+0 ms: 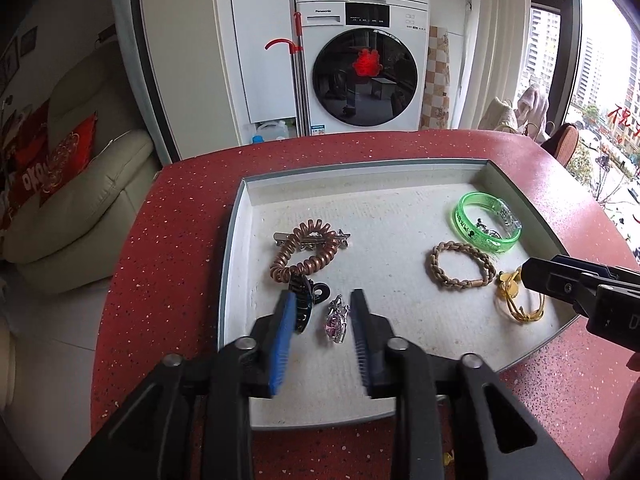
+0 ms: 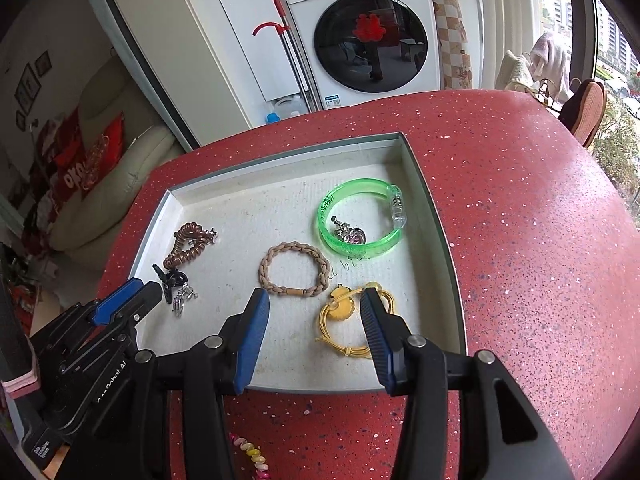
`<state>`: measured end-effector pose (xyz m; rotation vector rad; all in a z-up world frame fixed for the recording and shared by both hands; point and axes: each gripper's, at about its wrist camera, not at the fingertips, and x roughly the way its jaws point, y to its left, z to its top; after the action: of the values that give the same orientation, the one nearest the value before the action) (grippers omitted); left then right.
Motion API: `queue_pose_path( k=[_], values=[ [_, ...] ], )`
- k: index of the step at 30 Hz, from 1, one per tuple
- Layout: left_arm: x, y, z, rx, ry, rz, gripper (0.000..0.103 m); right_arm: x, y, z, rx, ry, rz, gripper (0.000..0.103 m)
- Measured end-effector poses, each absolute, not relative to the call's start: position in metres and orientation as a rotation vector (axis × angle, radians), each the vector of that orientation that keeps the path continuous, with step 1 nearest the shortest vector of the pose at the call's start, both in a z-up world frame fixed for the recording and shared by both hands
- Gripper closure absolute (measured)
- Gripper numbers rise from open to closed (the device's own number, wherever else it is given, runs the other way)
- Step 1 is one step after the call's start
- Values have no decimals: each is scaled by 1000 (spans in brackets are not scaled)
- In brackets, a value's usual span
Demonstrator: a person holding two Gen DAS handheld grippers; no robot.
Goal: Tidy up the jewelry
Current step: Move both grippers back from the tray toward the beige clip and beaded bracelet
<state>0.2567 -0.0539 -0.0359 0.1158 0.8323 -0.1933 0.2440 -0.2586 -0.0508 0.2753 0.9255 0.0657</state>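
A shallow white tray (image 1: 236,240) (image 2: 440,240) holds the jewelry. My left gripper (image 1: 323,298) is open over its near left part, and a silver brooch with a pink stone (image 1: 336,320) lies loose between the blue pads. A black claw clip (image 1: 304,300) sits by the left pad, below a copper coil tie (image 1: 304,256). My right gripper (image 2: 314,296) is open above a yellow hair tie (image 2: 344,320), which rests on the tray by its right pad. Farther back lie a braided beige bracelet (image 2: 294,270) and a green bangle (image 2: 360,216) around a heart charm (image 2: 352,234).
The tray sits on a red speckled table (image 2: 520,240) with a curved edge. A coloured bead string (image 2: 252,452) lies on the table near me. Beyond the table stand a washing machine (image 1: 364,76) and, to the left, a cream sofa (image 1: 80,200).
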Motion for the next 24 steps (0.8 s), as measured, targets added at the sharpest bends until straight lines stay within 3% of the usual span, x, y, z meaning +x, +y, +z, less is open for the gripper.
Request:
queue_pose_path(
  k=[1,7,8,11,24],
  values=[
    [255,-53,-34,113,823,-179,0,243,-259,-51,276,925,66,52],
    [244,-50,-25,133,788,-174,0,236,-257,-47,259,909,64,52],
    [243,-49,-25,129,792,-175,0,233,-256,-45,250,901,62,48],
    [238,-44,-22,108,804,-181,0,224,-253,-37,215,859,53,21],
    [196,-17,-26,46,826,-161,0,185,-233,-20,78,747,28,17]
  ],
)
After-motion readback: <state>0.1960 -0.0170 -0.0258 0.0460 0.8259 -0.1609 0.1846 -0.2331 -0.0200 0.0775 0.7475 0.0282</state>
